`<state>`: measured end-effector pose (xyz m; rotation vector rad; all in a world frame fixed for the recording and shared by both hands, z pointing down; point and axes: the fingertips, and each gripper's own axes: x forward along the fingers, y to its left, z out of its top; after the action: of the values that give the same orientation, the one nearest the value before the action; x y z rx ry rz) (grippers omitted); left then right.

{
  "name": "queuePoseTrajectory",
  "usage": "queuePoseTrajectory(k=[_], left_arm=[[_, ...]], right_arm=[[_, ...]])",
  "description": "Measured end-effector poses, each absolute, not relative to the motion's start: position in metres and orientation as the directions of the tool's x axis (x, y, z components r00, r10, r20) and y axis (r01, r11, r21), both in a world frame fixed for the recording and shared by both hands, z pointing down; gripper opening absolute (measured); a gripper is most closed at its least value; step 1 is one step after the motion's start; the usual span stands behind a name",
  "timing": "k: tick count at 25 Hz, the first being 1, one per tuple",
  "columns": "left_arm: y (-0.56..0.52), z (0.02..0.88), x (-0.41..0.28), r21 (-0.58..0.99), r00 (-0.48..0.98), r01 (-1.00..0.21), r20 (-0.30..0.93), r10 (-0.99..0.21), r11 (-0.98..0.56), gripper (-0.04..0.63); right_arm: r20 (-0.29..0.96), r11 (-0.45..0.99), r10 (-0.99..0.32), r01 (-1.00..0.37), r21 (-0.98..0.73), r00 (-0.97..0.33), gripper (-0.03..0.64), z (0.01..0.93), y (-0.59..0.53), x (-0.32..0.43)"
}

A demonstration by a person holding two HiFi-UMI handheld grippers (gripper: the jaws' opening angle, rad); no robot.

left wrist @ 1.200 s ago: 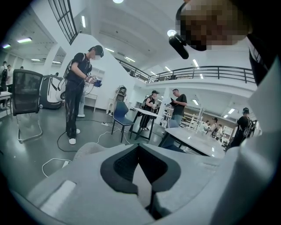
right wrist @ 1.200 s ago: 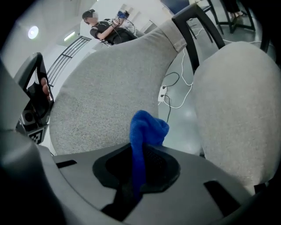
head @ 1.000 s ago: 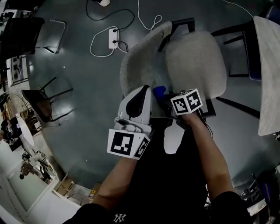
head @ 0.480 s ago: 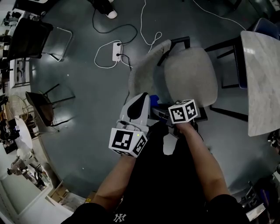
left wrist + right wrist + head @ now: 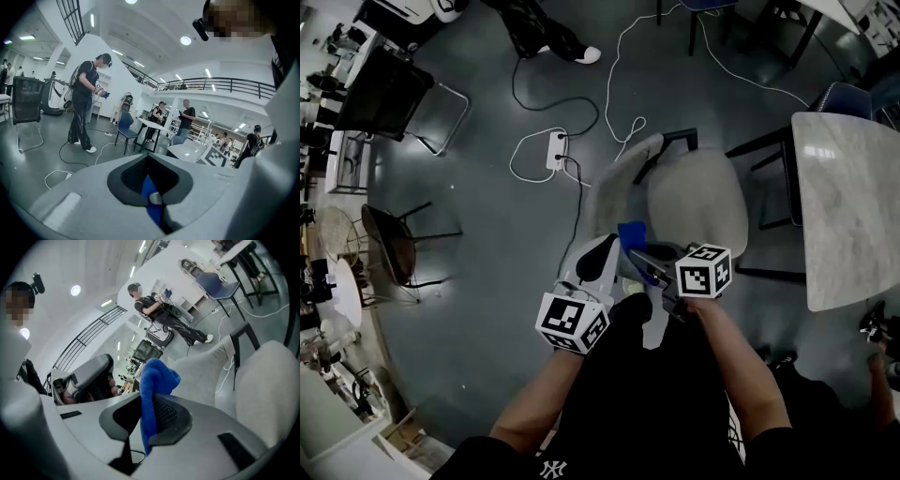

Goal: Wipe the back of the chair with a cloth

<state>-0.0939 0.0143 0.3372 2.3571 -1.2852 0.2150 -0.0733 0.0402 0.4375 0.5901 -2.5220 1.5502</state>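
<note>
— What is shown in the head view?
— The chair (image 5: 698, 202) is seen at upper centre, with the chair back (image 5: 614, 183) on its left. The blue cloth (image 5: 630, 232) is held just below, where the left gripper (image 5: 614, 246) and right gripper (image 5: 639, 253) meet.
— And the left gripper view?
— The jaws are drawn together, and a blue strip of cloth (image 5: 149, 187) is pinched at lower centre.
— The right gripper view?
— The cloth (image 5: 152, 385) is clamped at centre. The chair back (image 5: 206, 362) is seen at right, apart from it.
</note>
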Motion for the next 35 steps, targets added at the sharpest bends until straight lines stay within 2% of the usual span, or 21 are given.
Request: queuePoseTrajectory(k=[8,16,23,35], left_arm=[[0.022,0.263,-0.080,0.327,0.616,-0.781,0.259,-0.744,-0.533,0.008],[0.020,0.201,-0.078,0.320,0.638,-0.757,0.174,-0.750,-0.570,0.008],[0.018,0.158,-0.077,0.295,0.662,-0.733,0.103,-0.743,-0.612,0.008],[0.009,0.120,-0.070,0.264,0.668,-0.726,0.049,-0.743,-0.635,0.008]], right_arm=[[0.289,0.545,-0.414,-0.489,-0.681,-0.863,0.060,0.328,0.033,-0.048],[0.240,0.639,-0.502,-0.543,-0.545,-0.831,0.060,0.238,0.025,-0.037],[0.187,0.688,-0.553,-0.571,-0.448,-0.812,0.058,0.189,0.021,-0.036],[0.149,0.717,-0.567,-0.575,-0.394,-0.810,0.058,0.148,0.010,-0.030]])
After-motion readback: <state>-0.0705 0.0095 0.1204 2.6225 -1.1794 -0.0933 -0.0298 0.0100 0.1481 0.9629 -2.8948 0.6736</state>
